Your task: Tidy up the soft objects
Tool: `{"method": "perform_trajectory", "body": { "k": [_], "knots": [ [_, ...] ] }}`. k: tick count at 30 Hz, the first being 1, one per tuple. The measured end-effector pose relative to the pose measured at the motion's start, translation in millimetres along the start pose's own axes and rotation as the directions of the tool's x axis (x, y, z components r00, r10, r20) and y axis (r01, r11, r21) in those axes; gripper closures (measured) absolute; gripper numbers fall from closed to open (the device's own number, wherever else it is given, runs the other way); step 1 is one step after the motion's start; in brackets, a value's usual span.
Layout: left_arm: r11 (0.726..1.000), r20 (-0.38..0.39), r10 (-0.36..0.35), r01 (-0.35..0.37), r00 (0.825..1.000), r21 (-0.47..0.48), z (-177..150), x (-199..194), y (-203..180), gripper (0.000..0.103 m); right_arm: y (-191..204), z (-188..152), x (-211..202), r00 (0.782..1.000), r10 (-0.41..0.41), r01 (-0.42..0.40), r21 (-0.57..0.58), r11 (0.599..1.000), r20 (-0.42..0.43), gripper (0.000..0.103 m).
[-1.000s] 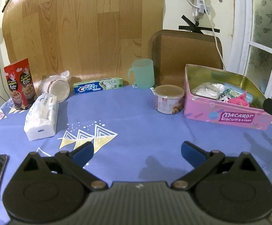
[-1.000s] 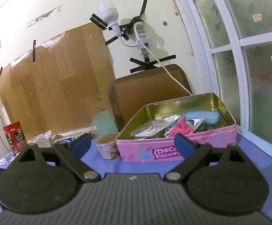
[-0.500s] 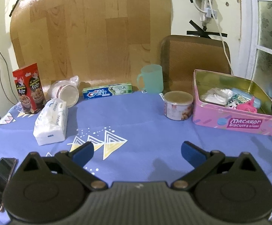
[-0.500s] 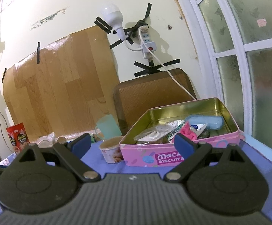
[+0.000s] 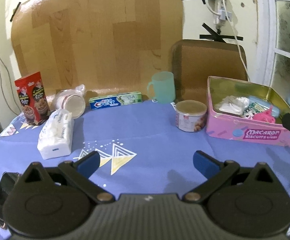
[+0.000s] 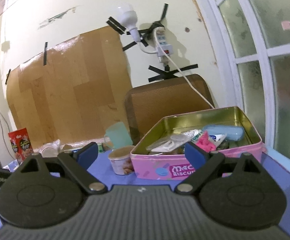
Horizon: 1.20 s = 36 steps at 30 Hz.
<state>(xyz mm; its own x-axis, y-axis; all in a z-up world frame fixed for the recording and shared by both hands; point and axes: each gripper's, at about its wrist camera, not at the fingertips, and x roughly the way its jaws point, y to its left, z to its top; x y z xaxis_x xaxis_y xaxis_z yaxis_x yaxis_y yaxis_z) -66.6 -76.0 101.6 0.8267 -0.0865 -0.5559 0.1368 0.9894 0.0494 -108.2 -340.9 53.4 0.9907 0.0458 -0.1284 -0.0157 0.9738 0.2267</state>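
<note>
The tissue pack (image 5: 56,134), white and soft-wrapped, lies flat on the left part of the blue tablecloth (image 5: 145,128), its long side running away from the camera. Just behind it a paper cup in a plastic bag (image 5: 73,104) lies on its side, mouth toward the camera, and a red snack box (image 5: 32,98) stands upright at the far left. A Crest toothpaste box (image 5: 116,100) lies along the back edge, with a green plastic mug (image 5: 161,87) upright to its right. A round nut can (image 5: 190,116) stands just beside the left wall of the pink Macaron biscuit tin (image 5: 250,134). The tin is open; inside lie a clear packet (image 5: 231,104), a pink soft item (image 5: 263,116) and a light blue case (image 6: 223,133), bunched toward the near and right side. A phone (image 5: 0,192) lies at the near left edge of the table.

The left gripper (image 5: 145,160) hovers over the near middle of the table, jaws spread wide, nothing between them. The right gripper (image 6: 142,153) is likewise spread and empty, level with the tin's front wall, pointing toward the can and tin.
</note>
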Motion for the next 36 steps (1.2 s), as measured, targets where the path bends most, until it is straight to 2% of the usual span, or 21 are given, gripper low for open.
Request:
{"method": "perform_trajectory", "body": {
  "k": [11,16,19,26,30,36],
  "knots": [
    [0.999,0.014,0.037,-0.037,0.999,-0.011,2.5,-2.1,0.2,0.0,-3.3,-0.8,1.5,1.0,0.028,-0.027,0.022,0.999,-0.015,0.008],
    [0.997,0.076,0.062,-0.065,0.995,0.042,2.7,-4.6,-22.5,0.0,-12.5,2.5,-10.0,1.0,-0.002,0.002,0.033,0.999,0.007,0.008],
    [0.996,0.08,0.02,-0.027,0.997,0.083,8.5,-4.5,-41.6,0.0,-19.4,6.0,-20.6,0.999,-0.028,0.027,0.031,0.999,0.031,0.008],
    [0.985,0.003,-0.136,0.135,0.991,0.108,15.9,4.7,-78.3,0.0,-32.8,10.0,-38.9,0.996,-0.081,0.081,0.009,0.997,0.04,0.008],
    [0.982,-0.009,-0.133,0.134,0.991,0.13,10.5,9.2,-87.7,0.0,-37.7,6.7,-40.1,0.994,-0.108,0.108,-0.013,0.994,0.022,0.008],
    [0.987,-0.034,-0.108,0.112,0.994,0.116,5.6,19.0,-88.8,0.0,-37.7,3.0,-34.5,0.995,-0.104,0.104,-0.013,0.995,-0.008,0.008]
  ]
}}
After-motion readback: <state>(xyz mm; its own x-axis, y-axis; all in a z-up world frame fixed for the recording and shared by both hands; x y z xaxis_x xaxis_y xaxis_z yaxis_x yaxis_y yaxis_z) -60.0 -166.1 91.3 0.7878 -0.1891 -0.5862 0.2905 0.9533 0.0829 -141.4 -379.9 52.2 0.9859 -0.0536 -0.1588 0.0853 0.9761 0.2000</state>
